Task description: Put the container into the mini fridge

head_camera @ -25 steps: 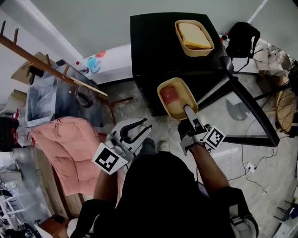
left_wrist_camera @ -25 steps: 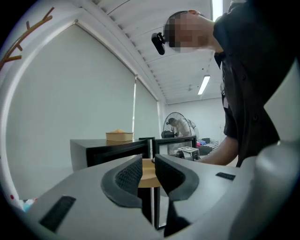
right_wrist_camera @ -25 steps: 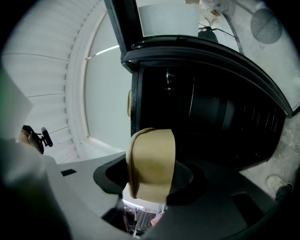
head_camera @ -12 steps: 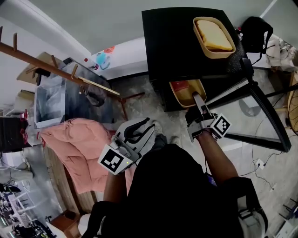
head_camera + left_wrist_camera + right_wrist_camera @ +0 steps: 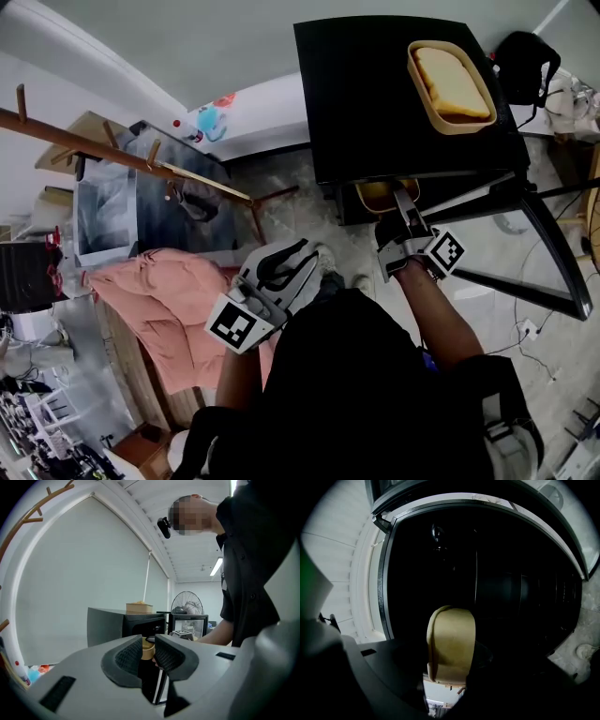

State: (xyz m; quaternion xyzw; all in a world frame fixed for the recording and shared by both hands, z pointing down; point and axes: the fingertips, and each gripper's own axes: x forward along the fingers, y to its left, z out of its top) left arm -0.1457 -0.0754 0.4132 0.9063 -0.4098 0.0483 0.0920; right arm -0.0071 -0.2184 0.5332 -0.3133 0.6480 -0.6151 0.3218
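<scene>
The tan container (image 5: 379,193) was gripped at its near rim by the right tongs (image 5: 402,201) and was held partly inside the dark mouth of the mini fridge (image 5: 375,94), at one o'clock in the head view. A second container (image 5: 451,82) was seen on the fridge's top. The left tongs (image 5: 300,260), at seven o'clock from the fridge, were slightly parted, with nothing held between them

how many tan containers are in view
2: one container sits on top of the fridge; a second container is in the right tool, partly inside the fridge. More may be hidden inside.
</scene>
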